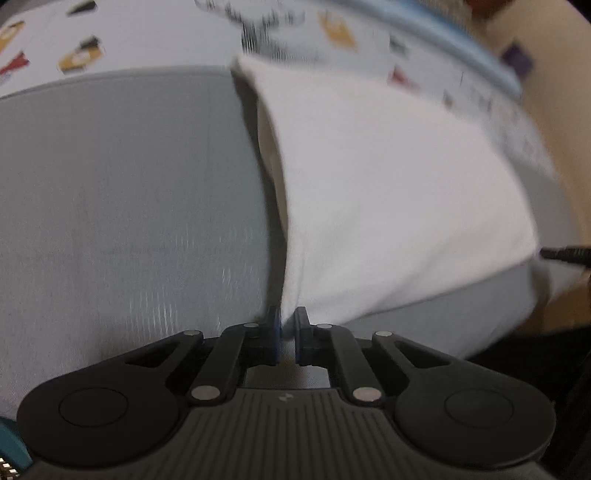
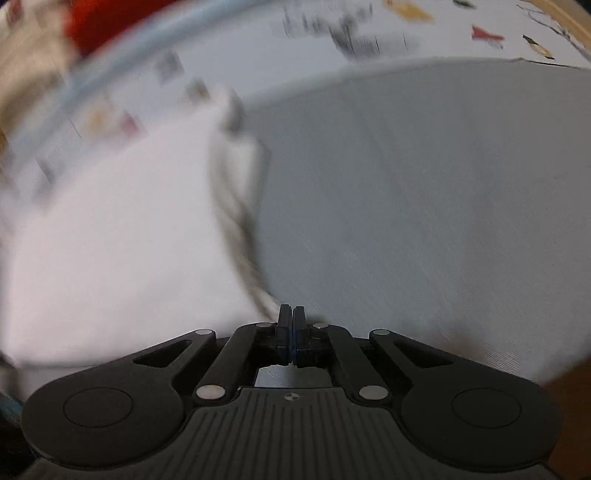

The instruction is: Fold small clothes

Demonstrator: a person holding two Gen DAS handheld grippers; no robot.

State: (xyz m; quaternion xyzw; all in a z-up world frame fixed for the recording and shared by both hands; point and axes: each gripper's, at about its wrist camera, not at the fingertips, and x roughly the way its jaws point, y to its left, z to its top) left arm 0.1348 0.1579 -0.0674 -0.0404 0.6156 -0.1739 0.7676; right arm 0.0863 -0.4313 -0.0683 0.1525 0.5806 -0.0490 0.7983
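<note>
A white garment point(image 1: 388, 192) lies partly folded on a grey cloth-covered surface point(image 1: 122, 206). My left gripper point(image 1: 287, 334) is nearly shut, and its fingertips pinch the near corner of the white garment. In the right wrist view the white garment point(image 2: 118, 240) is blurred at the left, with a dark-trimmed edge running to my right gripper point(image 2: 291, 332). The right gripper's jaws are shut; whether they pinch that edge is not clear. The other gripper's tip point(image 1: 565, 254) shows at the right edge of the left wrist view.
A white patterned sheet point(image 1: 147, 33) with small coloured figures lies beyond the grey surface, with a light blue border point(image 1: 461, 44). A red object point(image 2: 107, 18) is blurred at the far left of the right wrist view. A wooden floor point(image 1: 554, 110) shows at the right.
</note>
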